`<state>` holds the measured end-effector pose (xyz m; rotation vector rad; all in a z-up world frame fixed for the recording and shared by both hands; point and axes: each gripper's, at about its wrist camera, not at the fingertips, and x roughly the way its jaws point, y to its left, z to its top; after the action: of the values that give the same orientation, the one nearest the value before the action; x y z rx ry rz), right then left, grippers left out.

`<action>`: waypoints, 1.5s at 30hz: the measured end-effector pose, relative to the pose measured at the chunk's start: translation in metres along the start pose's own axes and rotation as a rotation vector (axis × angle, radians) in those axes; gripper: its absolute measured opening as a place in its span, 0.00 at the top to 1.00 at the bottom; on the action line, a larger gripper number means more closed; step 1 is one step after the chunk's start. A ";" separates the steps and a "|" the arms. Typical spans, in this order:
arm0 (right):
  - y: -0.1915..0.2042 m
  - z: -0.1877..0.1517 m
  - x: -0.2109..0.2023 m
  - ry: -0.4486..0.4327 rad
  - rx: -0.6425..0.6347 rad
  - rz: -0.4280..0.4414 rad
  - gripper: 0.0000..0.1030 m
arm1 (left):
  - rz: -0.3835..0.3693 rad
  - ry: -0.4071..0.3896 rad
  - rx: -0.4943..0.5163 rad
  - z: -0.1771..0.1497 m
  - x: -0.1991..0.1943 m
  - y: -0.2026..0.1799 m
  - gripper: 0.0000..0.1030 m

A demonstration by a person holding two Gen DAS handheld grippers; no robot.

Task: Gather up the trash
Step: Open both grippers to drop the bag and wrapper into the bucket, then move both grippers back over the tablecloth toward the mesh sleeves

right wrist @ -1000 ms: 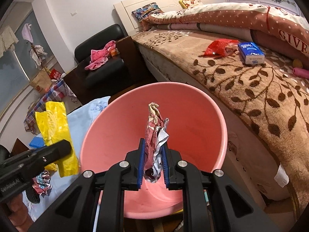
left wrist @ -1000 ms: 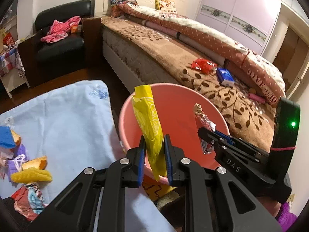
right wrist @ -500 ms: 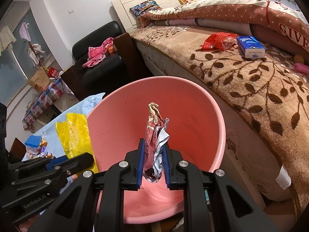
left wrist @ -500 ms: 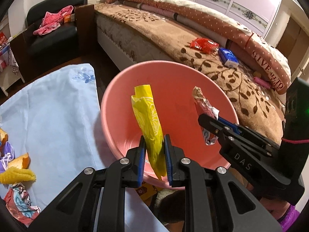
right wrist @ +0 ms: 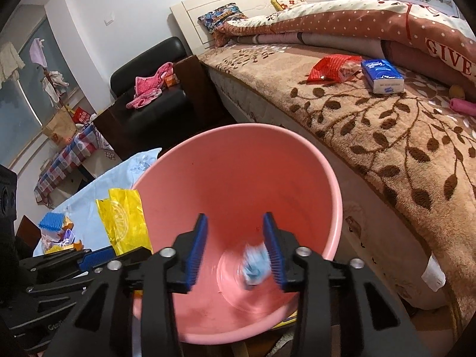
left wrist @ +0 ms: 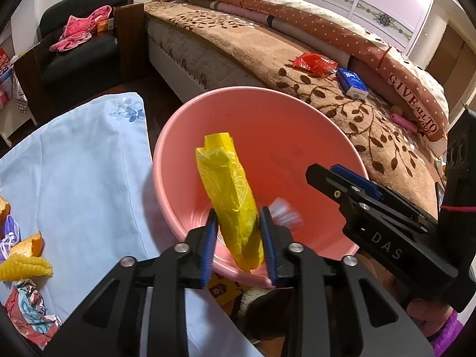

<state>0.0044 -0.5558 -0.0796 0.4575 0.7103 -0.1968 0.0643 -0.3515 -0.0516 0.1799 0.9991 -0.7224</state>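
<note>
Basin (left wrist: 267, 113) of pink plastic in the middle of both wrist views, mouth turned toward the cameras. Inside it, near the bottom, one crumpled wrapper (right wrist: 255, 263), too blurred to read any print. Shows in the left wrist view only as a pale smear (left wrist: 284, 211), just at 3 o'clock of the left claw's right pad.

Left claw (left wrist: 238, 217) over the near rim, at 6 o'clock of the basin. Jaws just been opening, now apart, no longer clamping. Yellow wrapper (left wrist: 229, 196) upright between the blue pads, top end pointing to 12 o'clock over the basin. Close to the right pad, a gap at the left one; cannot tell if it touches anything. From the right wrist view, same yellow wrapper (right wrist: 125, 220) at 9 o'clock, above the left claw (right wrist: 98, 255).

Right claw (right wrist: 235, 220) also over the basin, jaws just been opening, now wide and with nothing between the pads; crumpled wrapper below, beside the right pad. In the left wrist view, right claw (left wrist: 336, 178) at 3 o'clock.

Counter under a light blue cloth (left wrist: 83, 163) at 9 o'clock of the basin, with more trash (left wrist: 26, 255) cut off by the picture edge. Bed (left wrist: 238, 47) from 12 to 3 o'clock, with a red packet (left wrist: 315, 64) and a blue tissue pack (left wrist: 352, 83) on it. Basin's underside and support hidden behind both claws.
</note>
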 end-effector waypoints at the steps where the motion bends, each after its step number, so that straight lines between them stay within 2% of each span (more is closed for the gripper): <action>1: 0.000 0.000 -0.001 -0.004 0.001 0.002 0.60 | -0.001 -0.001 -0.001 0.000 -0.001 0.000 0.65; 6: 0.002 0.001 -0.005 -0.009 -0.001 0.004 0.59 | -0.001 -0.011 -0.008 0.000 -0.007 0.002 0.62; 24: 0.022 -0.002 -0.028 -0.048 -0.025 0.031 0.58 | 0.019 -0.078 -0.075 -0.010 -0.050 0.028 0.61; 39: 0.077 -0.023 -0.043 -0.038 -0.122 0.126 0.58 | 0.095 -0.118 -0.205 -0.050 -0.103 0.091 0.60; 42: 0.086 -0.028 -0.045 -0.031 -0.138 0.137 0.58 | 0.109 -0.124 -0.233 -0.059 -0.112 0.102 0.51; 45: 0.095 -0.031 -0.046 -0.026 -0.152 0.144 0.58 | 0.119 -0.136 -0.252 -0.066 -0.120 0.111 0.50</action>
<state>-0.0173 -0.4565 -0.0379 0.3583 0.6592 -0.0130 0.0475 -0.1811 -0.0101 -0.0294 0.9314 -0.4888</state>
